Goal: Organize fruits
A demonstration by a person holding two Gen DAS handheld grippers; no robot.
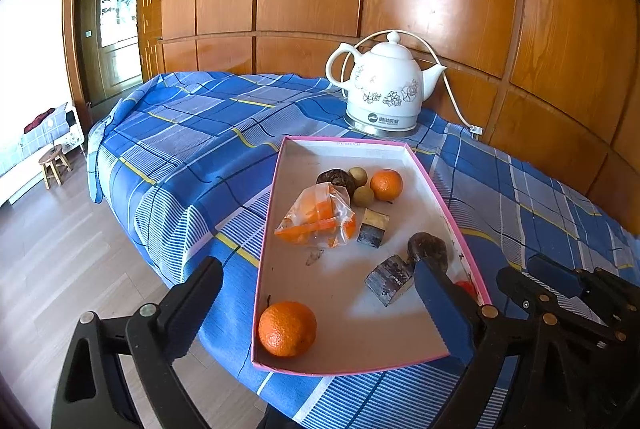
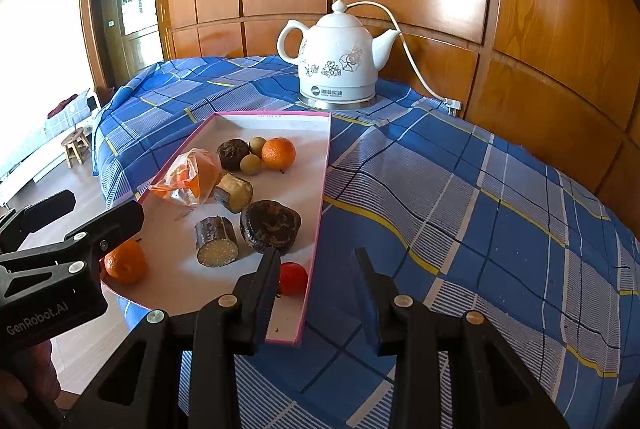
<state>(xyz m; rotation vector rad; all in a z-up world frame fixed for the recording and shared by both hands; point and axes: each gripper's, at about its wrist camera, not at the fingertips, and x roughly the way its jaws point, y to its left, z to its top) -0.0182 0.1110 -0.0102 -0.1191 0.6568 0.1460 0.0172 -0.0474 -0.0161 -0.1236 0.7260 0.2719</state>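
The left gripper (image 1: 320,285) stands wide over the near orange (image 1: 287,328); the right gripper (image 2: 316,283), narrow, holds nothing, so next comes picking another fruit from the tray (image 1: 344,145)

"GenRobot.AI" on left hand-held gripper (image 2: 68,225) body.

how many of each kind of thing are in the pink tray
oranges: 2
small tan round fruits: 2
dark round lumps: 2
cut stalk pieces: 2
small red fruit: 1
plastic bag of orange bits: 1
total: 10
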